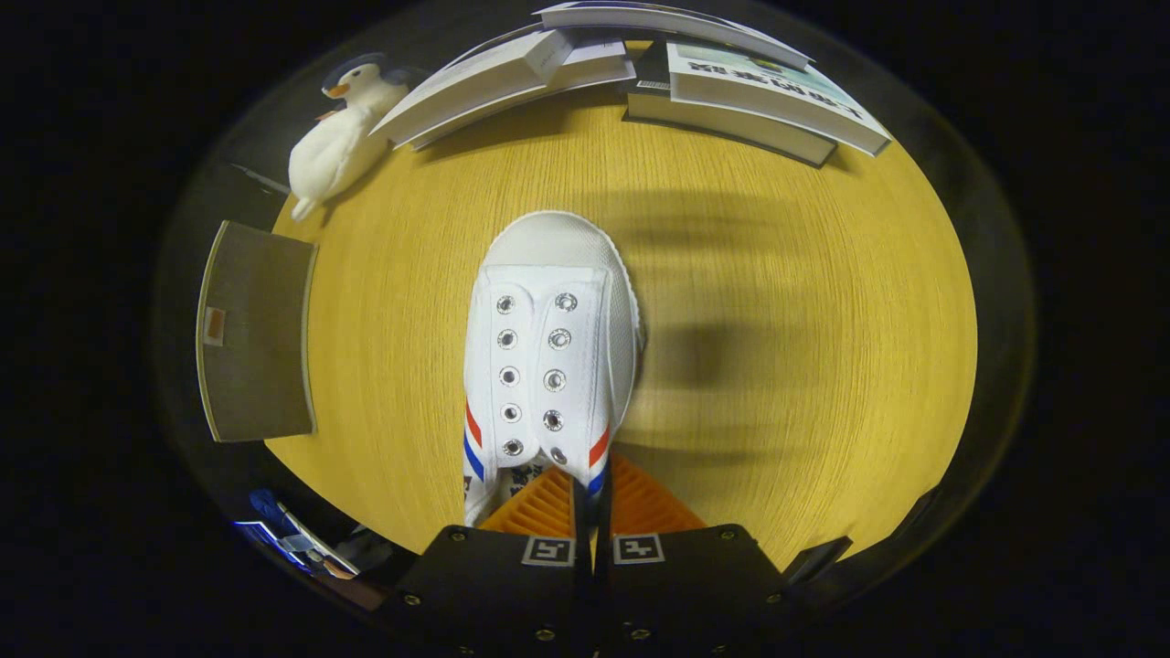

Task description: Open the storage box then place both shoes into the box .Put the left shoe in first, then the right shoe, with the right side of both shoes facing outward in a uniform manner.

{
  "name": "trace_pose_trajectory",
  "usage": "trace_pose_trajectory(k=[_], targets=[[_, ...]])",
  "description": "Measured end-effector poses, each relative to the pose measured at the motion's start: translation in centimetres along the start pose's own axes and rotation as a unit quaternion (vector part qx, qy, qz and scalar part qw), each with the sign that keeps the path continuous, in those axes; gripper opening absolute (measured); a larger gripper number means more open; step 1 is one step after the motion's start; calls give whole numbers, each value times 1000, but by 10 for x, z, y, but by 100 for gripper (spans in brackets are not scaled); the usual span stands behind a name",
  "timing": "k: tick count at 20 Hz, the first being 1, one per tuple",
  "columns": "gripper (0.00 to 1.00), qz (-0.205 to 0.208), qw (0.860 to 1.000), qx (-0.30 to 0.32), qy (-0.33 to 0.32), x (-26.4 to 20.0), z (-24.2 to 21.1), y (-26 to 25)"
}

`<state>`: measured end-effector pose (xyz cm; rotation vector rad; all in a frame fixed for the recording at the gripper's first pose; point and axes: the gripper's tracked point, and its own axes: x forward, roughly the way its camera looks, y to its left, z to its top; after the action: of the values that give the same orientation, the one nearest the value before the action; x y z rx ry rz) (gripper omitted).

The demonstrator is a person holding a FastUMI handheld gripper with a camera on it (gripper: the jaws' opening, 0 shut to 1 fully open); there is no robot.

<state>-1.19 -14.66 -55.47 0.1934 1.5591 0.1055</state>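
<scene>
My gripper (592,498), at lower centre of the frame, pinches the white shoe (548,356) by its collar edge above the worktop (777,366); so thin a hold risks the shoe swinging or slipping free.

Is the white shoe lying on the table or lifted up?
Lifted, it seems. The shoe hangs from the gripper, fingers pinched on its side wall, shadow cast apart on the table.
</scene>
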Motion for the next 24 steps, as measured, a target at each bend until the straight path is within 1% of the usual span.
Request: trace_pose_trajectory(k=[2,3,7,10,15,20,24], targets=[[1,12,1000,9,2,-14,-4,11],[1,14,1000,5,1,-22,-4,17],[1,20,999,-32,-14,-54,5,41],[1,23,997,-53,-43,-84,18,65],[1,58,993,-80,-61,-125,22,132],[1,65,987,-126,-72,-143,33,194],[1,92,983,-146,-68,-153,38,253]])
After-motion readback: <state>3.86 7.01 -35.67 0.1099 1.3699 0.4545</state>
